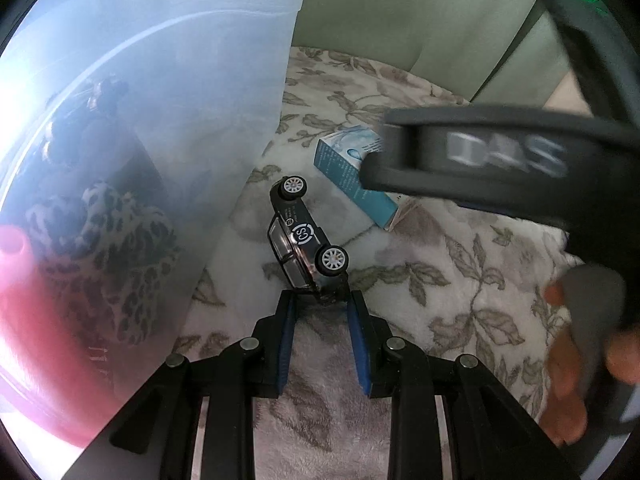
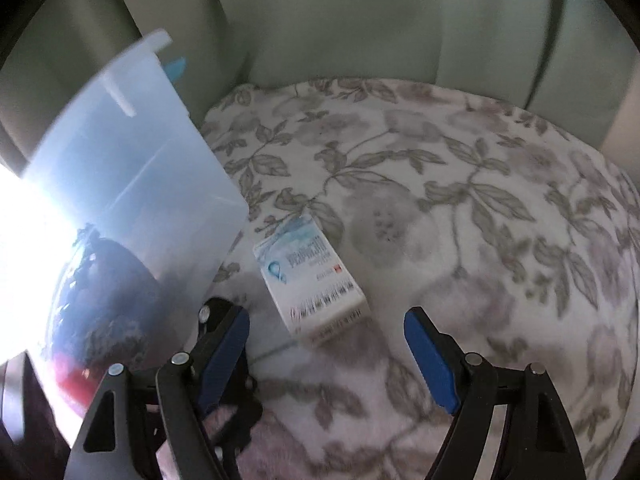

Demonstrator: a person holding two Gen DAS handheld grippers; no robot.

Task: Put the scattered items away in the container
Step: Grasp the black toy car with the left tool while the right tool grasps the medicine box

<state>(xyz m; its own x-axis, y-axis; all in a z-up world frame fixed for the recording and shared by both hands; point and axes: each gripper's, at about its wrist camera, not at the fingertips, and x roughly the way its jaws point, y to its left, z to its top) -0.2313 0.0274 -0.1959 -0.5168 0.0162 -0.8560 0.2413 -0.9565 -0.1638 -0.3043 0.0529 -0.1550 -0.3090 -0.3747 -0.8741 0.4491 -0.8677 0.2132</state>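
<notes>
The left gripper, at the lower middle of its frame, is narrow and grips a toy car by its lower end. The blue pads press on that end, so the car stands up out of the jaws, tilted, with its two white wheels turned to the right side of the frame. I judge that it is held by the end so that it can drop freely once it is over the bin.

Just left of the car is the bin, a clear plastic container that fills the left half of the frame. Through its wall I see a spotted soft item and something red, so some things seem to be inside already. The car is outside, near the wall.

The right gripper, at the bottom of its own frame, is wide and holds nothing. The box, white and blue, lies flat on the blanket just above the open jaws, a little left of centre, close to the bin. The jaws are probably this wide so that they can go around the box.

In the left view the right gripper passes blurred over the box, and a hand shows at the right edge.
</notes>
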